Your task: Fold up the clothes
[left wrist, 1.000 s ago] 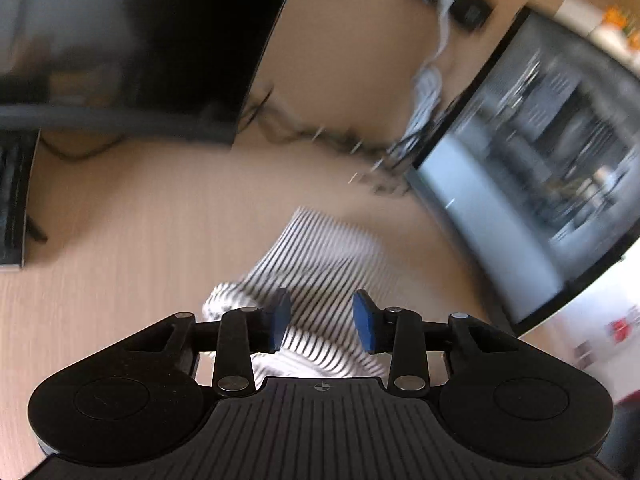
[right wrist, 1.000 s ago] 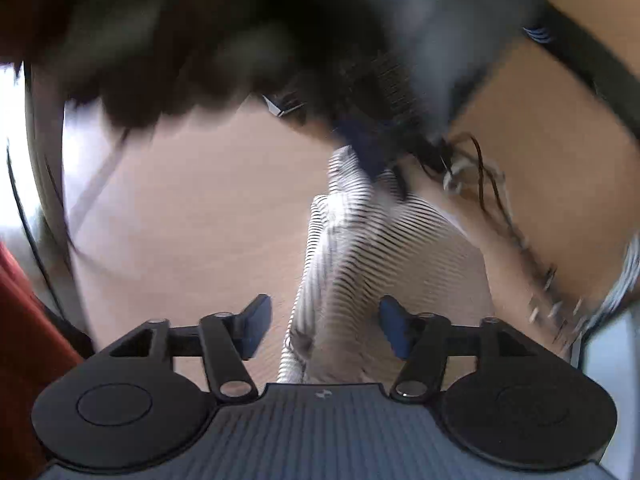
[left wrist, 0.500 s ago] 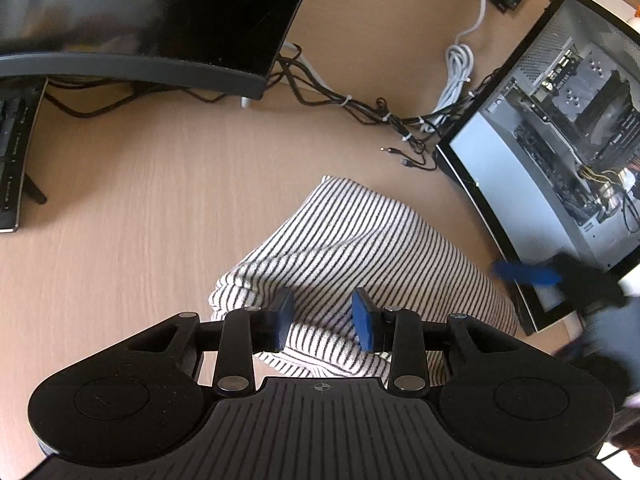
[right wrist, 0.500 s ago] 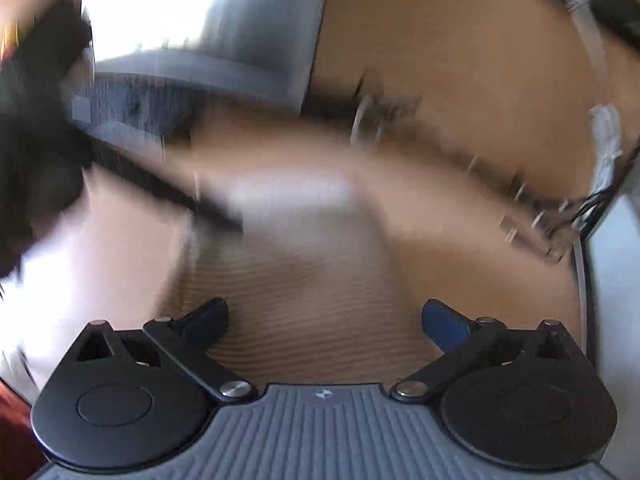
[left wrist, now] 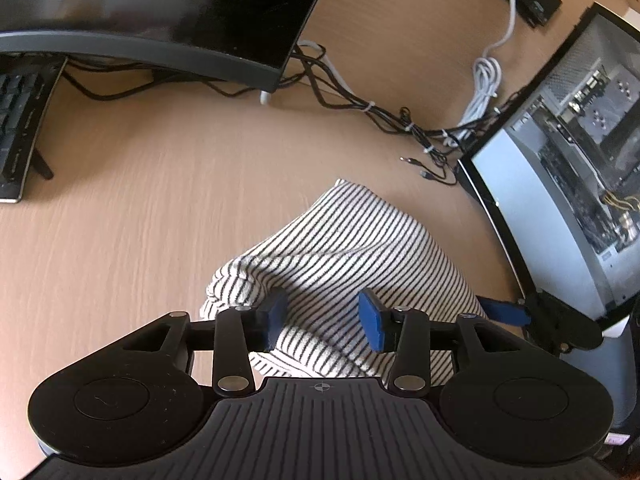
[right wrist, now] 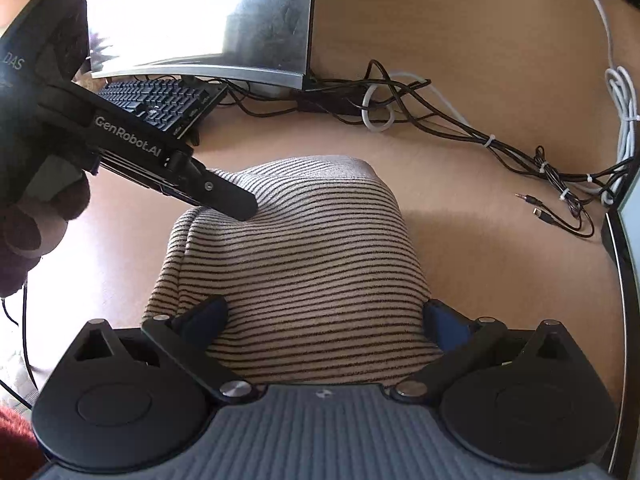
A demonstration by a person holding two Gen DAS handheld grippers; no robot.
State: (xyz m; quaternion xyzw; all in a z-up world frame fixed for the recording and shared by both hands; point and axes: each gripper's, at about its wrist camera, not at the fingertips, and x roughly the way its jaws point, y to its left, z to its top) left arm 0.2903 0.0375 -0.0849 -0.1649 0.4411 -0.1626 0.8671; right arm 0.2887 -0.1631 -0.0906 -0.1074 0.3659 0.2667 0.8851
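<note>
Left gripper (left wrist: 320, 320) narrow gap, blue pads over ribbed striped cloth (left wrist: 344, 256), gripping nothing. Right gripper (right wrist: 324, 320) wide, straddling same folded bundle on woodgrain desk (right wrist: 480, 240). Cables (right wrist: 460, 128) at 1 o'clock; curved monitor (right wrist: 200, 20) at 11.

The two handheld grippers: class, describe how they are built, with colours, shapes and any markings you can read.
Each has a ribbed body, black on the left gripper, greyer on the right gripper, flanked by two round black discs. Black link bars with silver rivets carry fingers with blue pads. The right wrist view shows the left gripper side-on, lettered "GenRobot.AI" in white, held by a hand in a black glove.
</note>
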